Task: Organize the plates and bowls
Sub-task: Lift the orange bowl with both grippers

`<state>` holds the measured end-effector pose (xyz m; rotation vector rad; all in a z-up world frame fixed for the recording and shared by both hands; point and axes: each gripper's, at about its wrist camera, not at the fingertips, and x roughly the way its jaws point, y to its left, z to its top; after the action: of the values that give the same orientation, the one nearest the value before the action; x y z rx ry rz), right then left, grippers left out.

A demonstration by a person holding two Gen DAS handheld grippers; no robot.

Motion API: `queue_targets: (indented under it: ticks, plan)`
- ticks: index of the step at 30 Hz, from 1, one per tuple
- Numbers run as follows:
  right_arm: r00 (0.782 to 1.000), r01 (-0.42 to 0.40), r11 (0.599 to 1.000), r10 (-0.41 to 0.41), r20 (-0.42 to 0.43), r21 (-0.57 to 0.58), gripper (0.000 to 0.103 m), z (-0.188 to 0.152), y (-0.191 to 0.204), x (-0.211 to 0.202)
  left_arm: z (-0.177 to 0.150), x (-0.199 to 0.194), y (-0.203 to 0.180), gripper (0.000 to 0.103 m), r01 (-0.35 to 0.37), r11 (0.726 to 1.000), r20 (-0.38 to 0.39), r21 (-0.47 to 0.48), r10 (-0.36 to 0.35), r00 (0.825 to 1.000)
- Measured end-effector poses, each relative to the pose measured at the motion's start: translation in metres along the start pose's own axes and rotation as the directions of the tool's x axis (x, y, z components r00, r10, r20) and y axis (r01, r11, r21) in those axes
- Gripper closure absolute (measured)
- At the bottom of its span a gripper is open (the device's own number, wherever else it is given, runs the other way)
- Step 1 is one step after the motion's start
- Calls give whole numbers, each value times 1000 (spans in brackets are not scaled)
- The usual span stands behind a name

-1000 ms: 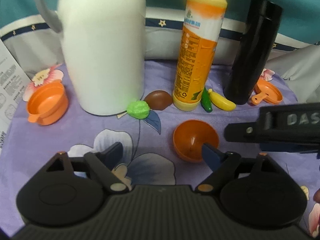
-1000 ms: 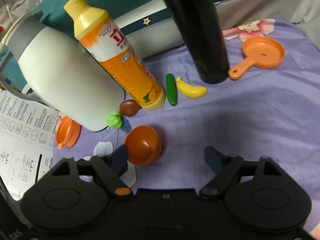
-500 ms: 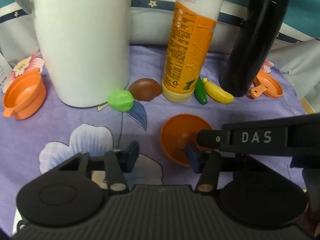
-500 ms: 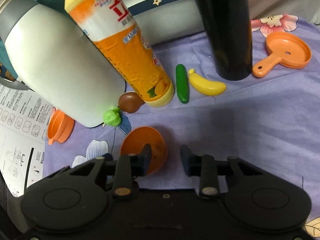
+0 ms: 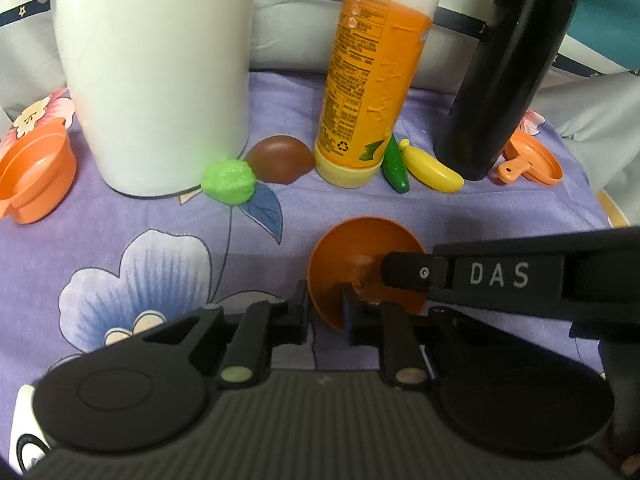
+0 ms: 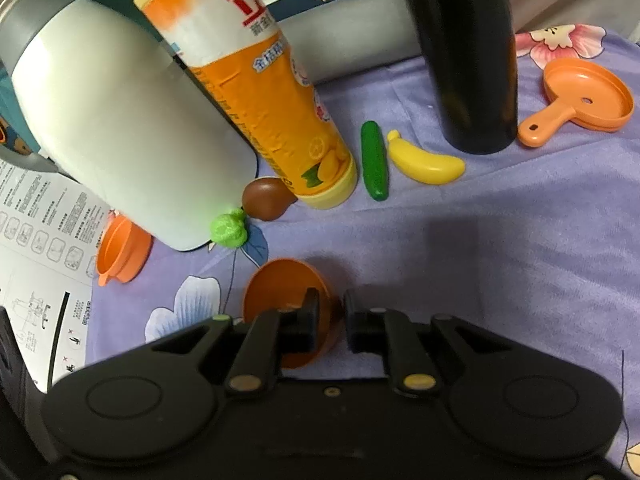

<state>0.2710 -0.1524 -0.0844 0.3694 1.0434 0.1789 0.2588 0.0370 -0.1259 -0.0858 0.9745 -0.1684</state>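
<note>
We pinched the orange bowl (image 5: 360,240) from both sides: the left tongs (image 5: 325,312) clamped its near rim, the right tongs (image 6: 331,322) its opposite wall. It lay tipped on the purple floral cloth (image 6: 520,240), before the detergent bottle (image 5: 372,80) and black flask (image 5: 508,72).

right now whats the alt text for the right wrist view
The right gripper pinches the rim of a small orange bowl on a purple floral cloth. Behind stand a white jug, orange bottle and black flask.
</note>
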Motion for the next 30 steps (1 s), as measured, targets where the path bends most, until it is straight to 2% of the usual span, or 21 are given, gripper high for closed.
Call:
queue_targets:
  ticks: [6, 12, 22, 26, 30]
  plan:
    - [999, 28, 999, -27, 20, -43, 90, 1, 2, -1, 1, 1, 2, 88, -1, 1000, 3, -1, 1, 1000]
    - [999, 33, 998, -32, 18, -53, 89, 2, 1, 0, 2, 2, 3, 84, -3, 1000, 3, -6, 3, 1000]
    - [999, 38, 995, -35, 38, -89, 88, 0, 3, -3, 2, 2, 2, 84, -9, 1000, 7, -9, 9, 1000]
    - [998, 45, 994, -41, 45, -99, 88, -2, 4, -5, 0, 0, -1, 94, -10, 1000, 31, 17, 9, 999]
    - [996, 60, 986, -50, 69, -158, 91, -7, 16, -8, -1, -2, -3, 94, -24, 999, 33, 28, 23, 999]
